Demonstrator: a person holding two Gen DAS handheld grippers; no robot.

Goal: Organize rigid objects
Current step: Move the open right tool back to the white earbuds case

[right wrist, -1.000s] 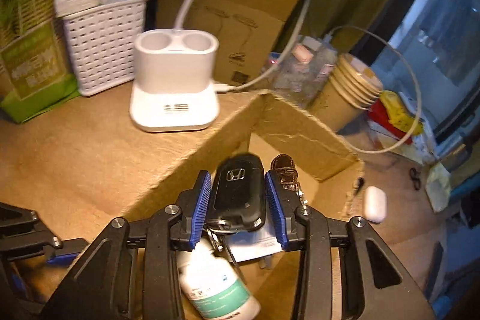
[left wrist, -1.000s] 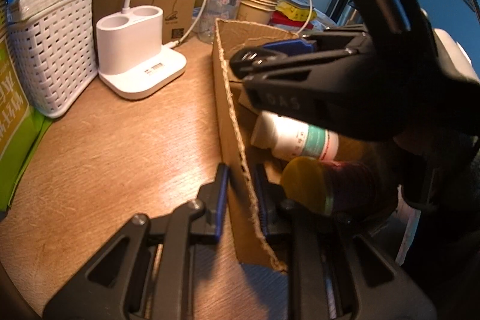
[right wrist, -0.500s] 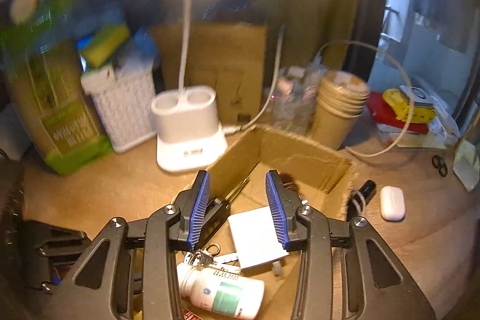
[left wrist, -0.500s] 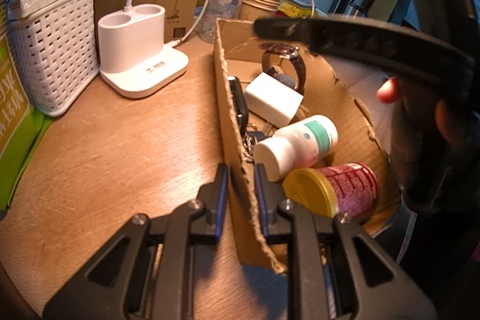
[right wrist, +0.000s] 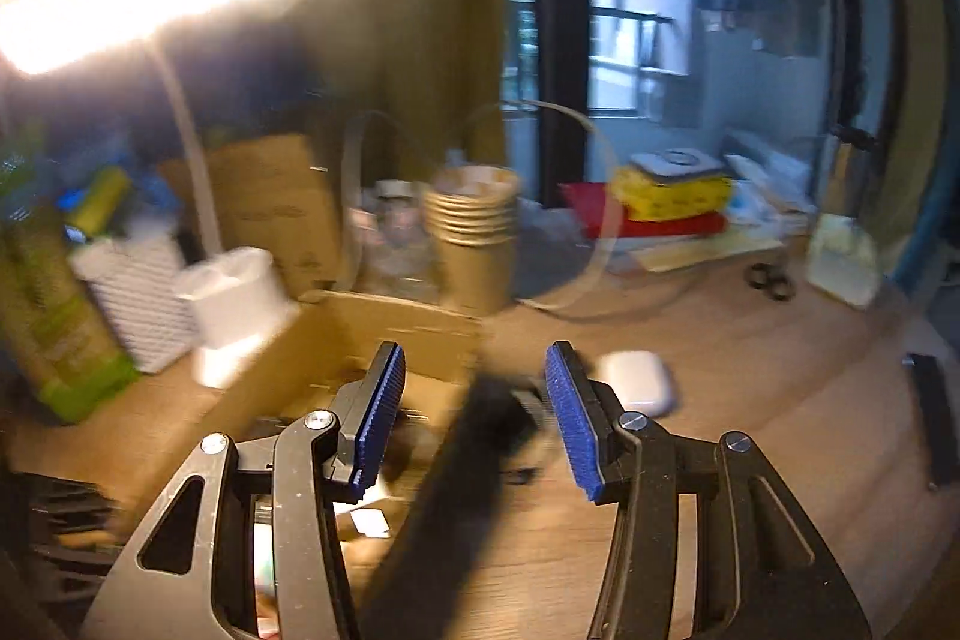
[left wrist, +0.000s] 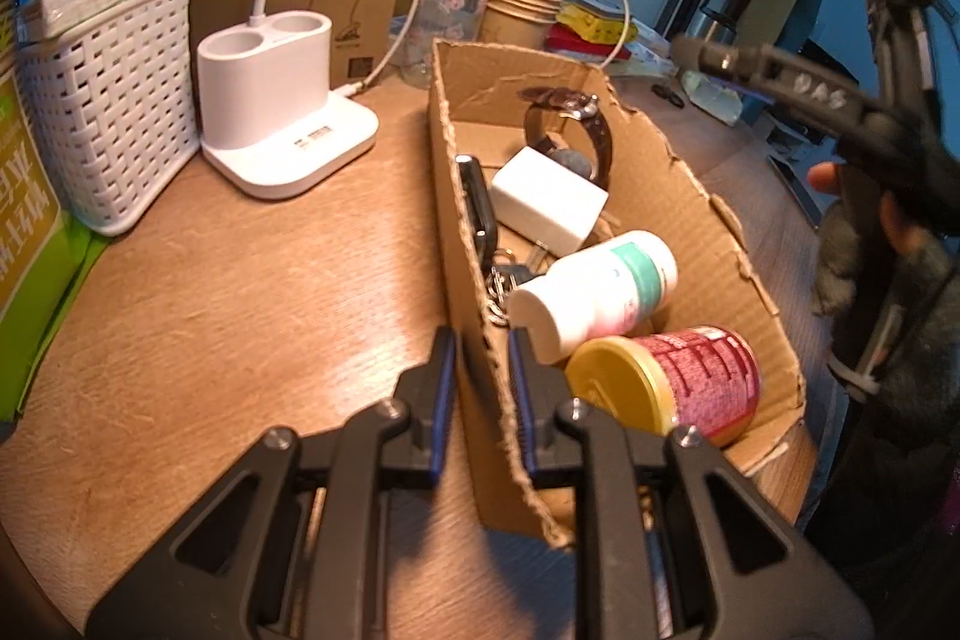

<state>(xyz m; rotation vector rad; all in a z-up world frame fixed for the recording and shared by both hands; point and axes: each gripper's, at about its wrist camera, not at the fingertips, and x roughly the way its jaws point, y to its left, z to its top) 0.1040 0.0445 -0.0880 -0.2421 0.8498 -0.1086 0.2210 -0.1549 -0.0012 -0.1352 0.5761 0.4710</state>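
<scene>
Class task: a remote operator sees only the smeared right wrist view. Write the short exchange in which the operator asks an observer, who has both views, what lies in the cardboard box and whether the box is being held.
Operator: My view is a blur. What lies at the near end of the cardboard box?
Observer: A red can with a yellow lid lies on its side, and a white bottle lies beside it.
Operator: Is anything holding the box?
Observer: Yes. The left gripper is shut on the side wall of the cardboard box.
</scene>
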